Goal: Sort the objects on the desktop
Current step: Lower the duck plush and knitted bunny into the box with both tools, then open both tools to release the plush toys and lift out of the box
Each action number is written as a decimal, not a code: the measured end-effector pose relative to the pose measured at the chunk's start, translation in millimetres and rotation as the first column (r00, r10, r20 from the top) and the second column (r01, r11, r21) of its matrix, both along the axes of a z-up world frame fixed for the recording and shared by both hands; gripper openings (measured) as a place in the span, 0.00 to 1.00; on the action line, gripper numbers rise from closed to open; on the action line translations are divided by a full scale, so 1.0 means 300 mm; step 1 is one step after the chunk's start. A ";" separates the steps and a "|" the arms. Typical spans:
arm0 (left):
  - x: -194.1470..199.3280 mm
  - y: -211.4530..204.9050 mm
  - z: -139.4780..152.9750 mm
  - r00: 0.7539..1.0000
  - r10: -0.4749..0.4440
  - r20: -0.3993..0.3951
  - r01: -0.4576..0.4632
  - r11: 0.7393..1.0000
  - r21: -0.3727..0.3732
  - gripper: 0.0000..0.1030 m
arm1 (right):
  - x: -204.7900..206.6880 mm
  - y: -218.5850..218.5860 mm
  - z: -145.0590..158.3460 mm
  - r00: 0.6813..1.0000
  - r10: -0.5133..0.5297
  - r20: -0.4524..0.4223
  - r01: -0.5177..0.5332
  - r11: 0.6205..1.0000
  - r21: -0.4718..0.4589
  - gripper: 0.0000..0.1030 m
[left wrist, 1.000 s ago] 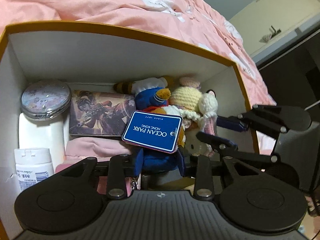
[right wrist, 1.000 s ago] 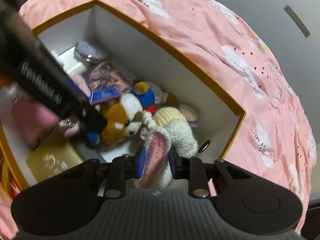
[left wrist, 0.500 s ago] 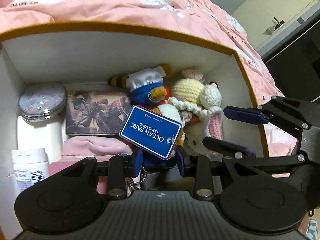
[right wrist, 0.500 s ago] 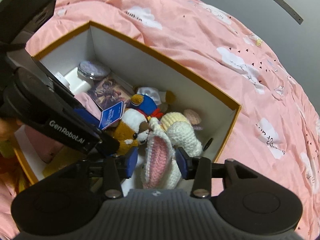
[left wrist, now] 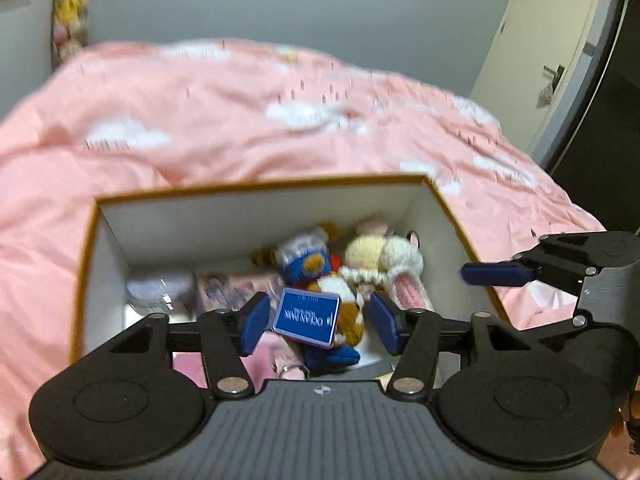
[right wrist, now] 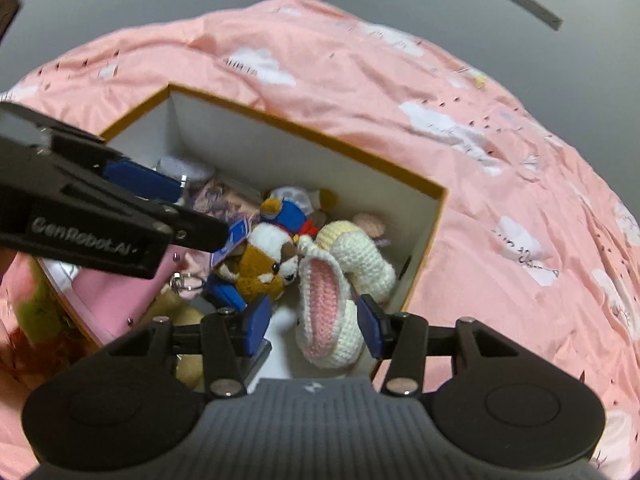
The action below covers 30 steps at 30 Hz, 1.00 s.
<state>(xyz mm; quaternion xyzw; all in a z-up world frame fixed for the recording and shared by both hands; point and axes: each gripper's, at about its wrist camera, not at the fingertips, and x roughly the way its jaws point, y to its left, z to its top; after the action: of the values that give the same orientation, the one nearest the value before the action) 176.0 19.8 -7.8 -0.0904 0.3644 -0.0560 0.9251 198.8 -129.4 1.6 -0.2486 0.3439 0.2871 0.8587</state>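
The box [right wrist: 424, 248] is open on top, the only way in. Plush toys [right wrist: 272, 264] crowd its floor from centre to 3 o'clock; a bare white strip [right wrist: 280, 344] lies at 6 o'clock.

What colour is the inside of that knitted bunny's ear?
Pink, edged in cream, on the crocheted bunny's ear; clearest in the right wrist view.

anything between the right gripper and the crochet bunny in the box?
Nothing visible. The right gripper hangs just above the crochet bunny, jaws opening, the pink ear between them. The left gripper sits off to the side over the box.
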 end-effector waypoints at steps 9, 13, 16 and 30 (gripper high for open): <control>-0.134 -0.013 0.059 0.991 0.089 0.101 -0.093 0.995 0.042 0.68 | -0.106 -0.101 0.061 0.987 -0.156 0.043 0.142 0.963 0.229 0.66; -0.195 0.002 0.077 0.982 0.134 0.129 -0.138 0.990 0.021 0.68 | -0.157 -0.142 0.069 0.971 -0.236 0.024 0.214 0.918 0.334 0.75; -0.226 0.017 0.079 0.991 0.092 0.094 -0.089 0.995 -0.035 0.68 | -0.186 -0.158 0.057 0.961 -0.276 -0.017 0.260 0.879 0.399 0.79; -0.442 0.010 0.011 0.997 0.072 0.025 -0.073 0.996 0.045 0.68 | -0.359 -0.135 -0.027 0.965 -0.233 -0.121 0.263 0.858 0.441 0.88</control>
<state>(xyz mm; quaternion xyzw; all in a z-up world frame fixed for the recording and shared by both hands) 43.4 22.8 -4.4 -0.0819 0.3511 -0.0149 0.9326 91.2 -170.0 -6.4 0.0140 0.3237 0.2541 0.9113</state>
